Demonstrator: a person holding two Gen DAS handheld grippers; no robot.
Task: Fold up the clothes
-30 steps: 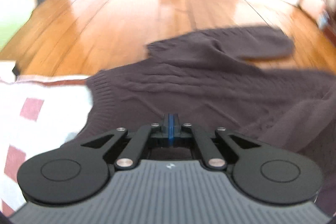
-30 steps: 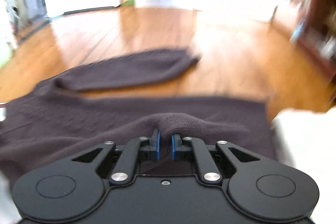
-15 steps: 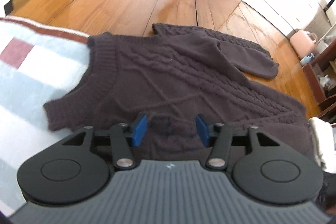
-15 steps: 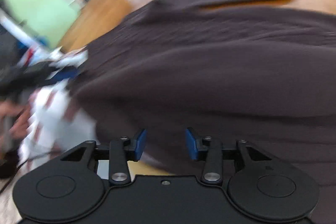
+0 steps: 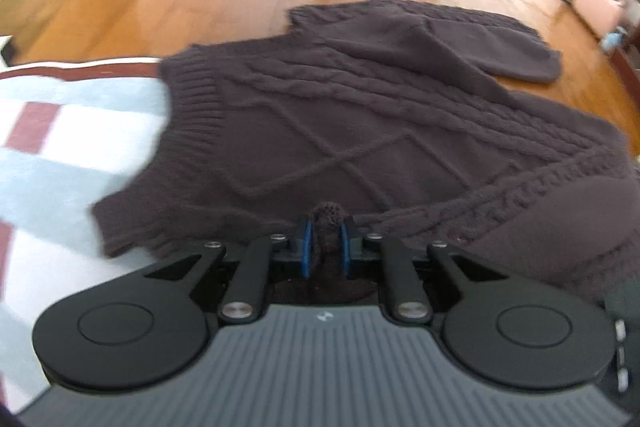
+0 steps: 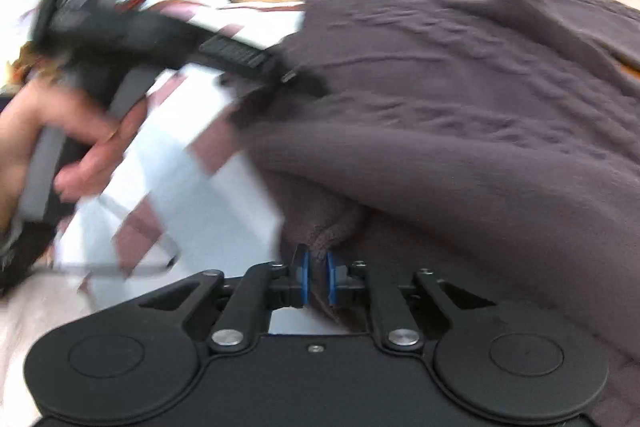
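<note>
Brown sweater (image 5: 360, 131) — pinched in both hand-held grippers

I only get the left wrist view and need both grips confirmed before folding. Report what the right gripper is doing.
Observer: The right gripper is shut on a bunched fold of the dark brown cable-knit sweater.
Operator: Tell me where that fold sits.
Observer: At the sweater's near edge, beside the white blanket with maroon checks.
Operator: Say what holds my left gripper.
Observer: A person's hand grips its grey handle, at the left of the right wrist view; the left gripper is shut on the sweater too.
</note>
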